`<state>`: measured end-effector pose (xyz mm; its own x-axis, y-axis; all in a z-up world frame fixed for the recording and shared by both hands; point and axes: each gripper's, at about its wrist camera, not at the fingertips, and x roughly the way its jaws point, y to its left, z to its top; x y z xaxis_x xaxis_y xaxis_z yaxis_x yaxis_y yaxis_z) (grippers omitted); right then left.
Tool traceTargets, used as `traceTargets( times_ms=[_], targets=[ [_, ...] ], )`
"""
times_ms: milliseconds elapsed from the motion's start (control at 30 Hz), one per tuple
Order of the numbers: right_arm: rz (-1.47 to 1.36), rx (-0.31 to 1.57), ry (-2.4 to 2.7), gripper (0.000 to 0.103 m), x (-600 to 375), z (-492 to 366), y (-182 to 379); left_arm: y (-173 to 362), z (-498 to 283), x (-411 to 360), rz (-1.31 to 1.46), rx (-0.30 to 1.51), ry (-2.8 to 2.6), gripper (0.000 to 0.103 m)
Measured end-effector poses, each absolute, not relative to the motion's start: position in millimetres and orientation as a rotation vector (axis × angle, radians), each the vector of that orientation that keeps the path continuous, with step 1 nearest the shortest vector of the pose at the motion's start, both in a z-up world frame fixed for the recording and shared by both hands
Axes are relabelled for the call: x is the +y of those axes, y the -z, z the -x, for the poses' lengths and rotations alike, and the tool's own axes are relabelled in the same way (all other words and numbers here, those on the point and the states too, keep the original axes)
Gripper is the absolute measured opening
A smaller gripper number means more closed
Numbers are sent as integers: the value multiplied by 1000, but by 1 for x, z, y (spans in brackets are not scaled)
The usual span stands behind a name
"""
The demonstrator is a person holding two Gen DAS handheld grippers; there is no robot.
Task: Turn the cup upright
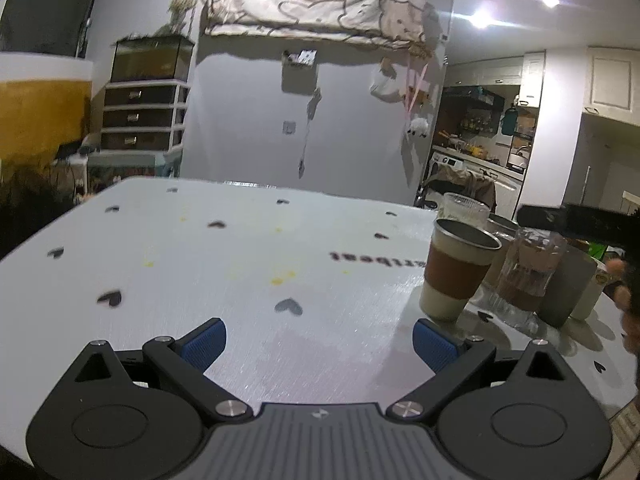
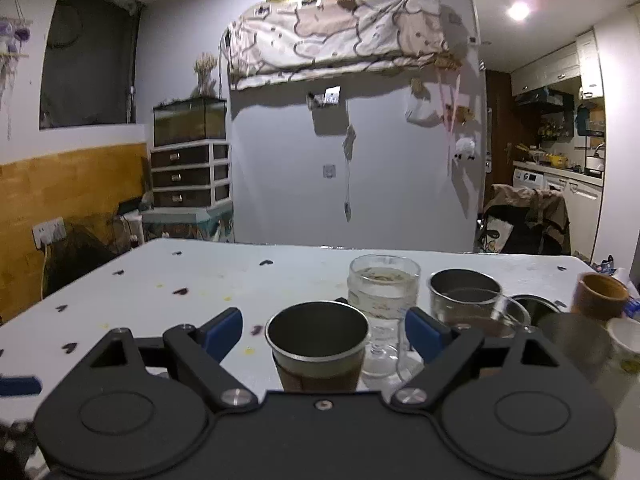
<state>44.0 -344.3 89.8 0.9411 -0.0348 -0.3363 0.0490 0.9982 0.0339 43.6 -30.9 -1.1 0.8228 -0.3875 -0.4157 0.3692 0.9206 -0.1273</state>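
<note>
A metal cup with a brown sleeve stands upright on the white table, mouth up. It sits between the open fingers of my right gripper, which do not touch it. The same cup shows in the left wrist view at the right, upright. My left gripper is open and empty over bare table, left of the cup.
Behind the cup stand a clear stemmed glass, a metal pot, a brown cup and a white cup. In the left wrist view a ribbed glass and grey cups crowd the right edge.
</note>
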Motion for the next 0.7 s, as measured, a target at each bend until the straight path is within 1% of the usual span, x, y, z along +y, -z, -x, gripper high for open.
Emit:
traceTargets(
  times_ms=[333, 500, 700],
  targets=[
    [-69, 255, 108, 90, -362, 26, -82, -9, -22, -54, -13, 363, 437, 99],
    [-67, 236, 131, 93, -365, 51, -73, -8, -13, -61, -30, 334, 442, 102],
    [-47, 229, 173, 97, -365, 72, -61, -5, -2, -64, -47, 298, 445, 103]
  ],
)
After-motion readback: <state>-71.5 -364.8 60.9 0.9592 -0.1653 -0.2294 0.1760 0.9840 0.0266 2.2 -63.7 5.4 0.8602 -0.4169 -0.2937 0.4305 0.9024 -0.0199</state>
